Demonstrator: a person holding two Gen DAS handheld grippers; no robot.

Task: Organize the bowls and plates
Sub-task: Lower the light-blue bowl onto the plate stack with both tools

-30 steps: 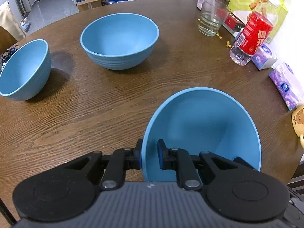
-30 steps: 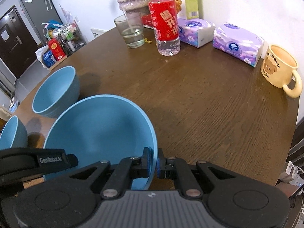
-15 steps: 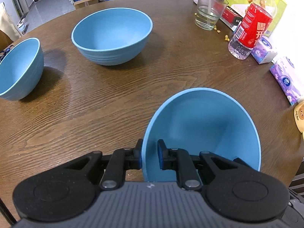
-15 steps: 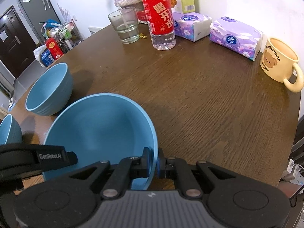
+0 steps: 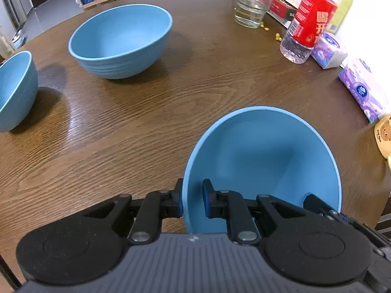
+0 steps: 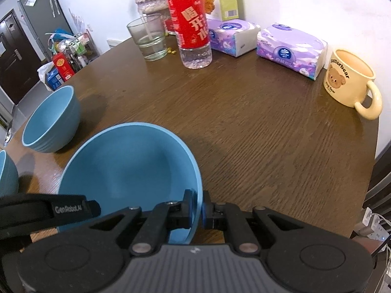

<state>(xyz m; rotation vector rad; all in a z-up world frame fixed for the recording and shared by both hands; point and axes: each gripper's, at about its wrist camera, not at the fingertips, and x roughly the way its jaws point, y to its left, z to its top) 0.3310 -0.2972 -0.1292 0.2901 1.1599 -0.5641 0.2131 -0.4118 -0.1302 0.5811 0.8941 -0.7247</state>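
One blue bowl (image 5: 264, 156) is pinched at opposite sides of its rim by both grippers, low over the brown table (image 5: 146, 112) near its front edge. My left gripper (image 5: 193, 202) is shut on the bowl's left rim, one pad inside and one outside. My right gripper (image 6: 199, 210) is shut on the right rim of the same blue bowl (image 6: 129, 168). Two more blue bowls stand apart on the table: a wide one (image 5: 119, 41) farther back and another (image 5: 14, 90) at the left edge. Whether the held bowl touches the table I cannot tell.
Along the far right side stand a drinking glass (image 6: 149, 36), a red-labelled water bottle (image 6: 193, 29), two purple tissue packs (image 6: 290, 48) and a cream bear mug (image 6: 349, 80). Boxes and a rack sit on the floor beyond the table.
Both grips are unchanged. In the left wrist view the table and the far bowls look nearer and have slid left, so the held bowl has sunk a little and drifted right.
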